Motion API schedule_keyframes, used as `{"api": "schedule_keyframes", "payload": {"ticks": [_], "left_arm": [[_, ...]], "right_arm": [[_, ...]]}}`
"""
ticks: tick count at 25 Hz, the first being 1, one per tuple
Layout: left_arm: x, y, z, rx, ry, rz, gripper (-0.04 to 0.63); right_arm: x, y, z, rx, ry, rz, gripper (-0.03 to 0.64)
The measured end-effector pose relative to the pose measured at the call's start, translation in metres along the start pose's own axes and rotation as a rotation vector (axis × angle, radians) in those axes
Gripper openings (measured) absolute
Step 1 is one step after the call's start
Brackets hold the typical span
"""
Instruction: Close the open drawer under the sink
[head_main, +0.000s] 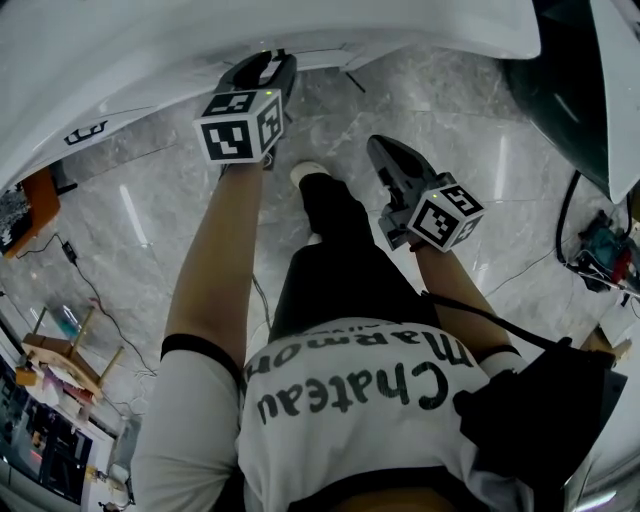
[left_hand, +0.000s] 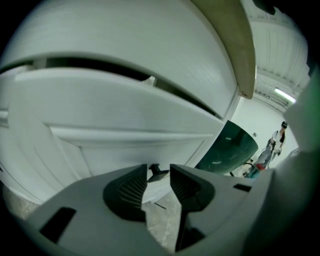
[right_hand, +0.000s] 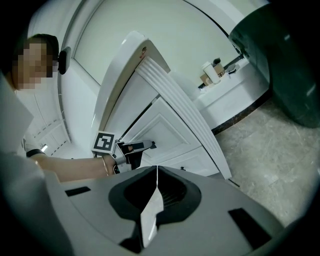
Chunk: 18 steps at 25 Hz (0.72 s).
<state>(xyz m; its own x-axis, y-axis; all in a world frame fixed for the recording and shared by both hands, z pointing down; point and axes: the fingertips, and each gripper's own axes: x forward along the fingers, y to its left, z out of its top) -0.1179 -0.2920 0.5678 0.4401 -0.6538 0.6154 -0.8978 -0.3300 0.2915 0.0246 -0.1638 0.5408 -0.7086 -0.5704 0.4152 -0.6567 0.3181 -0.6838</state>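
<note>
The white drawer (left_hand: 125, 115) is sitting under the sink, just ahead of the left claw (head_main: 265, 70). That claw is gaping open around a little dark knob (left_hand: 156, 171). A crooked push could be sending it sliding off. I cannot see what is lying inside the drawer. The right claw (right_hand: 157, 172) is hanging shut and empty.

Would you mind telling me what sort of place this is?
Probably a bathroom or fittings showroom: a white panelled vanity cabinet, a grey marble-tile floor, and a dark green tub-like fixture.
</note>
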Motion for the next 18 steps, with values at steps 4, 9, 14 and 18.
{"api": "schedule_keyframes", "payload": {"ticks": [4,9,14,18], "left_arm": [[-0.015,-0.004,0.013,-0.007,-0.033,0.008,0.14],[-0.044,-0.015,0.027,0.015,-0.056,0.019,0.14],[-0.106,-0.042,0.044,0.081,-0.107,0.014,0.106],[-0.17,-0.059,0.074,0.131,-0.193,0.04,0.077]], "right_arm": [[-0.006,0.011,0.012,-0.02,-0.013,0.006,0.012],[-0.019,0.031,0.024,-0.05,-0.015,0.027,0.012],[-0.034,0.08,0.042,-0.123,-0.026,0.099,0.012],[-0.05,0.138,0.073,-0.291,-0.056,0.17,0.012]]}}
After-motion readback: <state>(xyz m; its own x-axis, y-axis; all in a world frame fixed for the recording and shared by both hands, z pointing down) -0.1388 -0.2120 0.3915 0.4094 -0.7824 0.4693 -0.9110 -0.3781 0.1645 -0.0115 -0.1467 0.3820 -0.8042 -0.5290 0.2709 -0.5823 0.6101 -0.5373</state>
